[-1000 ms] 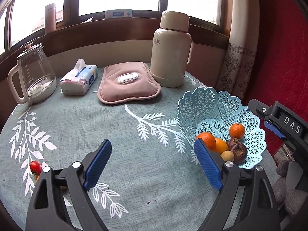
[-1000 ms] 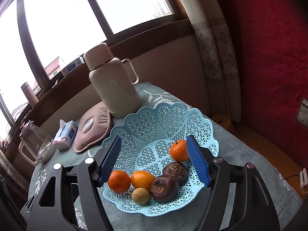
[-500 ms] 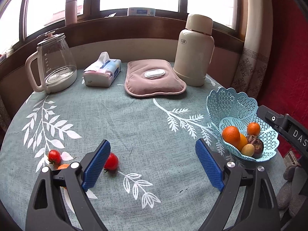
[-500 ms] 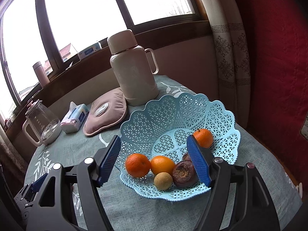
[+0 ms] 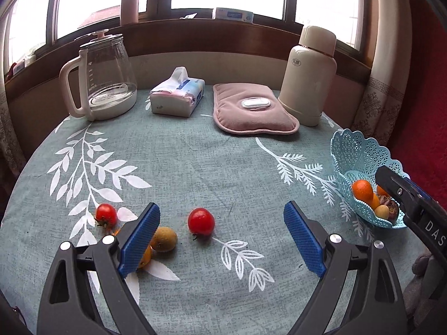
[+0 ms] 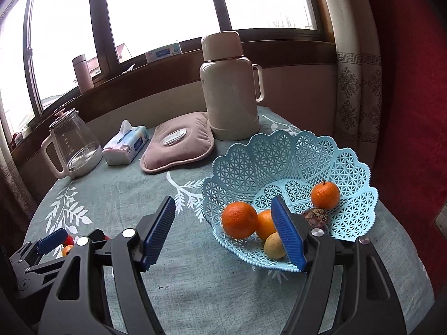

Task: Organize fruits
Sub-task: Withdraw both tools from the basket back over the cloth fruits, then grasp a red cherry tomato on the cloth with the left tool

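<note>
— Teal cloth with white leaf print covers the table (image 5: pixel 195 162). Where's the loose fruit?

— Near the front-left edge. One red tomato (image 5: pixel 201 221) lies between the fingers of the left gripper (image 5: pixel 222 238), touching neither pad. A second tomato (image 5: pixel 106 215) lies further left. A brownish-yellow round fruit (image 5: pixel 165 238) sits just beside the left finger, with an orange one (image 5: pixel 144 256) half hidden behind that finger.

— Left gripper's state?

— Released, jaws spread wide, nothing clamped.

— And the basket?

— Pale blue lattice basket (image 6: pixel 282 156) at the right edge. Inside: large orange (image 6: pixel 239 219), another orange (image 6: pixel 265 223) touching it, a small yellow fruit (image 6: pixel 273 245) in front, a dark wrinkled fruit (image 6: pixel 317 216), and a small orange (image 6: pixel 325 195) toward the back.

— Right gripper?

— Right gripper (image 6: pixel 225 233) hangs at the basket's near-left rim, jaws apart, empty.

— Far edge?

— Glass kettle (image 5: pixel 103 83), tissue pack (image 5: pixel 178 95), pink pad (image 5: pixel 251 111), cream flask (image 5: pixel 308 75).
</note>
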The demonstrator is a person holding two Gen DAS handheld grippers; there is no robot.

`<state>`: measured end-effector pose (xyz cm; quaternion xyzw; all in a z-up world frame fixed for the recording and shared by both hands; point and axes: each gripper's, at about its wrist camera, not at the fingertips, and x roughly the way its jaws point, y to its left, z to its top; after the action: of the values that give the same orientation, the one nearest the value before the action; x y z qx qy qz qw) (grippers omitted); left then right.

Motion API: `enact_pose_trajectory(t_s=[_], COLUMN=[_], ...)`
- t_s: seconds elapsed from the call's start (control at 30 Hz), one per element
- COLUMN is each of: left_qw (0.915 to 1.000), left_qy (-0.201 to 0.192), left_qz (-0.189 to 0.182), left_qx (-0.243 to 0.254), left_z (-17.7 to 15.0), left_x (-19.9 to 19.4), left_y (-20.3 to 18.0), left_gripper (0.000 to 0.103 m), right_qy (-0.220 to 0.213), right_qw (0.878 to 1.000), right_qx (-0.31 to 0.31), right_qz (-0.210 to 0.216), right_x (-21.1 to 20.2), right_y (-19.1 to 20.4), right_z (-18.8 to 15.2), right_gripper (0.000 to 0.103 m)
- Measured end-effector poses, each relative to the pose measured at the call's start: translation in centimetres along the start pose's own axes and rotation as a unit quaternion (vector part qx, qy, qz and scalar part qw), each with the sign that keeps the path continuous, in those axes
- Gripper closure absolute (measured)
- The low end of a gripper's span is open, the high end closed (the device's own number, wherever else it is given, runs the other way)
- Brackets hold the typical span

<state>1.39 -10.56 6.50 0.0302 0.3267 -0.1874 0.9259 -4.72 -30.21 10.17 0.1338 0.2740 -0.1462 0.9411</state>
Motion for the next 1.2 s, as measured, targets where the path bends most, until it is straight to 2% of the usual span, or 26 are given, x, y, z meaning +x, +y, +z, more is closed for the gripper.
enact_pose_trajectory(t_s=[0.47, 0.57, 0.63, 1.2], left_qw=[0.9994, 0.9994, 0.9992, 0.9952], left_qy=[-0.003, -0.002, 0.0, 0.015], left_qz=[0.025, 0.031, 0.037, 0.088], left_qx=[-0.022, -0.018, -0.015, -0.041], left_z=[-0.9, -1.3, -1.6, -3.7], left_x=[-0.9, -1.1, -1.2, -2.3], left_y=[4.0, 4.6, 5.0, 11.0], left_gripper=[0.014, 0.014, 0.014, 0.014], right_qy=[0.02, 0.031, 0.042, 0.102], right_qw=[0.998, 0.997, 0.996, 0.987], right_qx=[-0.047, -0.057, -0.062, -0.091], right_qz=[0.03, 0.04, 0.051, 0.083], right_x=[0.6, 1.0, 1.4, 3.9], right_y=[4.3, 5.1, 5.6, 8.5], right_z=[-1.3, -1.6, -1.8, -3.6], right_gripper=[0.03, 0.03, 0.022, 0.022])
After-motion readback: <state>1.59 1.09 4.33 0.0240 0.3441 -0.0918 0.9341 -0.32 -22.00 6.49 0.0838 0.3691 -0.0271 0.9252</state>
